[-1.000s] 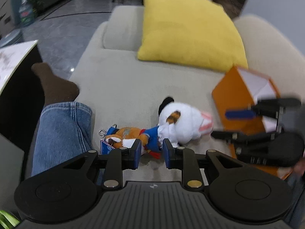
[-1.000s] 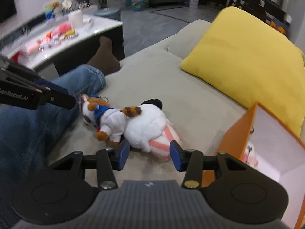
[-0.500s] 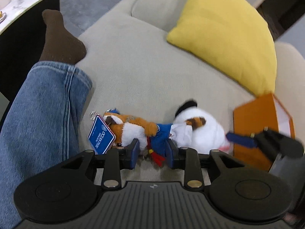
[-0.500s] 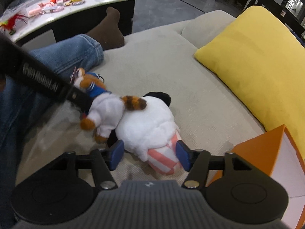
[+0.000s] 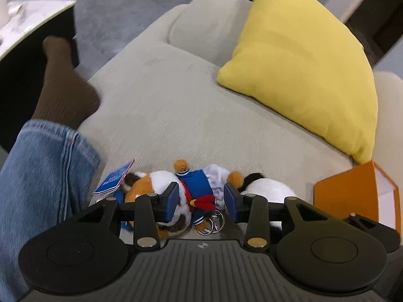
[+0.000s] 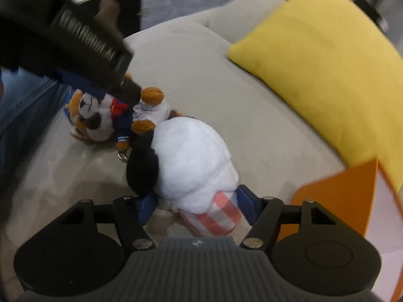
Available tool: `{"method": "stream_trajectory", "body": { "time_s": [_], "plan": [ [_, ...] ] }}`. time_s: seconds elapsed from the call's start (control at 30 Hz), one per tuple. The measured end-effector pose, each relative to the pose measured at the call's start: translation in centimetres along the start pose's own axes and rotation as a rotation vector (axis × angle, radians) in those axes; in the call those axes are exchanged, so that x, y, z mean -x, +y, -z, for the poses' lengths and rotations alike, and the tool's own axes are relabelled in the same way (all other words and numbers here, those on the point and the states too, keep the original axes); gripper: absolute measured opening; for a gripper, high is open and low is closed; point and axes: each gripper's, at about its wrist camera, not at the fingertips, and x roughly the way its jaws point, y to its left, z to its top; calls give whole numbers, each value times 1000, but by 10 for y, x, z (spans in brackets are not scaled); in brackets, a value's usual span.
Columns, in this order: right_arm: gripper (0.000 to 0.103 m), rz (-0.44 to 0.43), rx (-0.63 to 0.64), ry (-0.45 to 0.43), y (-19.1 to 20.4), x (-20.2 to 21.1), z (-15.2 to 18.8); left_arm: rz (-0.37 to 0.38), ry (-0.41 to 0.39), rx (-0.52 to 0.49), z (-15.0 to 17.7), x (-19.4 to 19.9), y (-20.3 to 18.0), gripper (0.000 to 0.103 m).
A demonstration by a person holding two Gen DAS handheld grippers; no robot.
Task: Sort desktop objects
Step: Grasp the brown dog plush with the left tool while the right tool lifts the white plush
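The two soft toys lie end to end on the sofa seat (image 5: pixel 176 115), touching each other, and each of your hands already has one toy between its jaws. The sailor-suited plush (image 5: pixel 191 191) lies with its long axis running left to right across the left wrist view, head toward your jeans leg (image 5: pixel 45 176), feet toward the white toy. That puts its axis across your left gripper (image 5: pixel 201 202), so the jaws straddle its blue middle. They have just been opening and now stand about half spread, with the torso between them; the pads look close to the fabric, but you are not yet squeezing it. Its key rings (image 5: pixel 212 224) lie just under the jaws, so judge your closing line to catch the body, not the rings.

The white plush with the striped base (image 6: pixel 196 166) lies with its long axis pointing away from your right gripper (image 6: pixel 199 206), striped end nearest. Those jaws have just been opening too and are spread as wide as they go, flanking the striped end without pinching it.

The orange box (image 6: pixel 335 201) stands just beside the right gripper, on its right, below the yellow cushion (image 6: pixel 327 50). Your right hand is the nearer one to it, so I'd expect that toy to go in first.
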Motion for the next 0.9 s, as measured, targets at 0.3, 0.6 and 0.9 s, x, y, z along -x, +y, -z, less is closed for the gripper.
{"method": "stream_trajectory", "body": {
  "time_s": [0.3, 0.6, 0.9],
  "plan": [
    [62, -160, -351, 96, -22, 27, 32, 79, 163, -246, 25, -18, -18, 43],
    [67, -92, -247, 52, -15, 31, 31, 76, 108, -265, 35, 5, -14, 42],
    [61, -95, -68, -36, -16, 54, 25, 81, 70, -207, 34, 28, 8, 43]
  ]
}}
